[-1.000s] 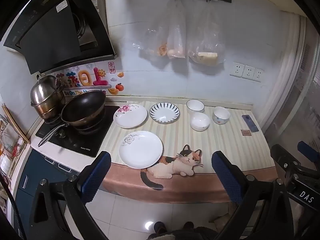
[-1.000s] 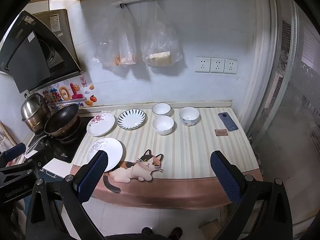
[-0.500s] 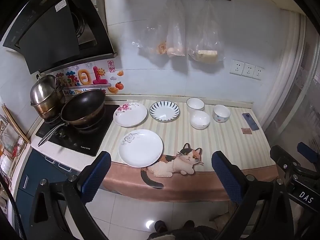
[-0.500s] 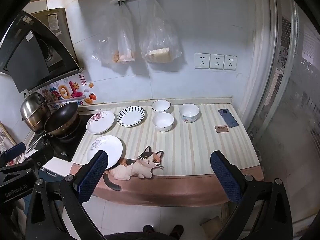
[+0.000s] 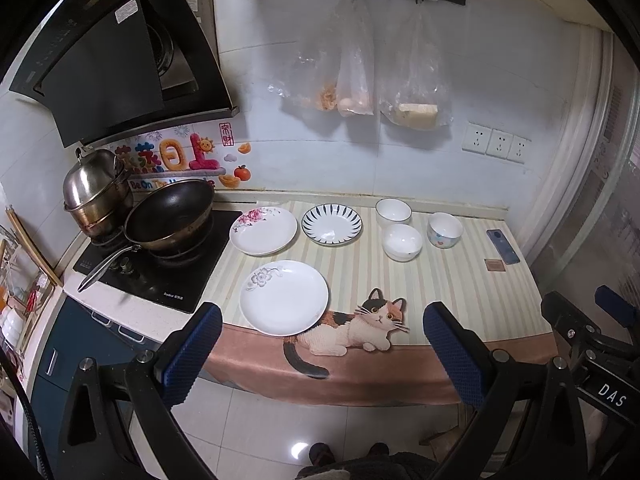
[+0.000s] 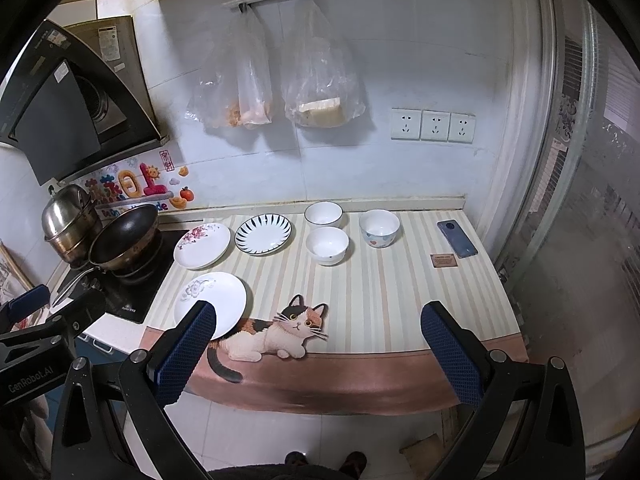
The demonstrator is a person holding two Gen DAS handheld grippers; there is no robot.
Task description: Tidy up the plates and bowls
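Counter [image 5: 460, 280]: 3 empty bowls [image 5: 401, 241]

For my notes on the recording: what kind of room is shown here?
Most likely a small home kitchen: a cooktop with a wok, a range hood above, and plates and bowls on the counter.

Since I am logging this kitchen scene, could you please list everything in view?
Plates: 3, white, two flowered and one blue-striped, counter left.
Bowls: 3, white, counter middle, apart.
Phone: 1, blue, counter right end.
Card: 1, brown, beside phone.
Pan: 1, black, on stove.
Pots: steel, stacked behind pan.
Stove: 1, black, left.
Hood: 1, black, above stove.
Bags: clear, hanging on wall.
Sockets: 3, white, wall.
Shoes: dark, floor.
Left gripper: open, empty.
Right gripper: open, empty.
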